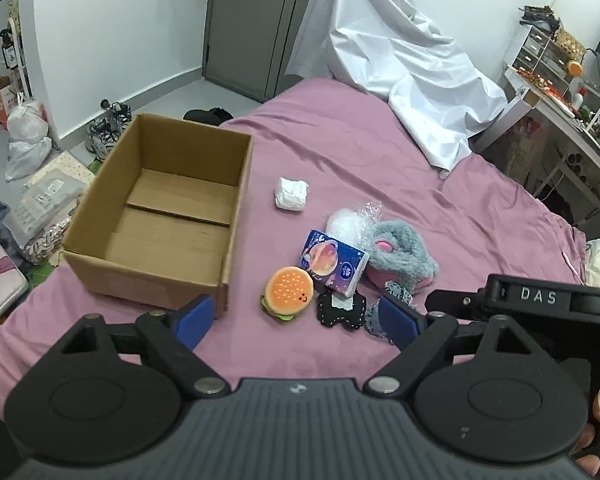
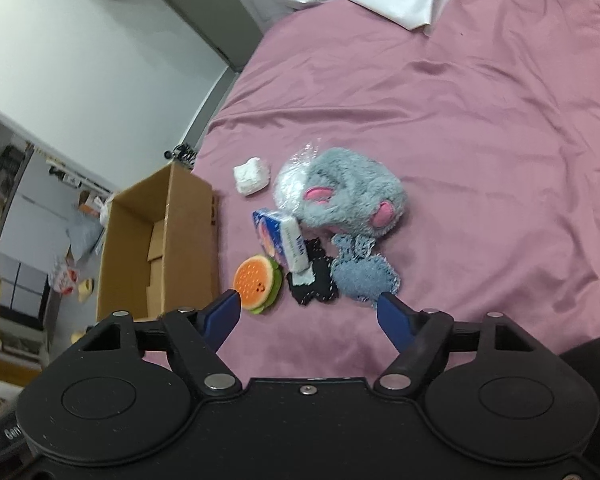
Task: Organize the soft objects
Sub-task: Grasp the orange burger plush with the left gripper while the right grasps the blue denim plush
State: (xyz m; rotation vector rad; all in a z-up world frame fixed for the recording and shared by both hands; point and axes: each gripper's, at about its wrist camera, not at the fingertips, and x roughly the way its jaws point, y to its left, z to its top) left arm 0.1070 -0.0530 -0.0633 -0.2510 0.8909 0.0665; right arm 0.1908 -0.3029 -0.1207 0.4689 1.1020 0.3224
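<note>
A small pile of soft things lies on the pink bed sheet (image 1: 340,148): an orange burger plush (image 1: 288,294), a blue tissue pack (image 1: 334,266), a black stitched plush (image 1: 342,310), a grey fluffy plush (image 1: 400,256) with pink ears, a blue-grey knitted piece (image 2: 362,278) and a white wad (image 1: 291,194). An empty cardboard box (image 1: 160,216) stands left of the pile. My left gripper (image 1: 298,320) hovers open just in front of the burger and black plush. My right gripper (image 2: 309,306) is open too, its jaws straddling the black plush (image 2: 312,284) from the near side, holding nothing.
A crumpled white sheet (image 1: 400,60) covers the bed's far end. A clear plastic bag (image 1: 352,220) lies behind the tissue pack. Shoes, bags and clutter fill the floor (image 1: 32,184) left of the bed; a loaded desk (image 1: 560,92) stands on the right.
</note>
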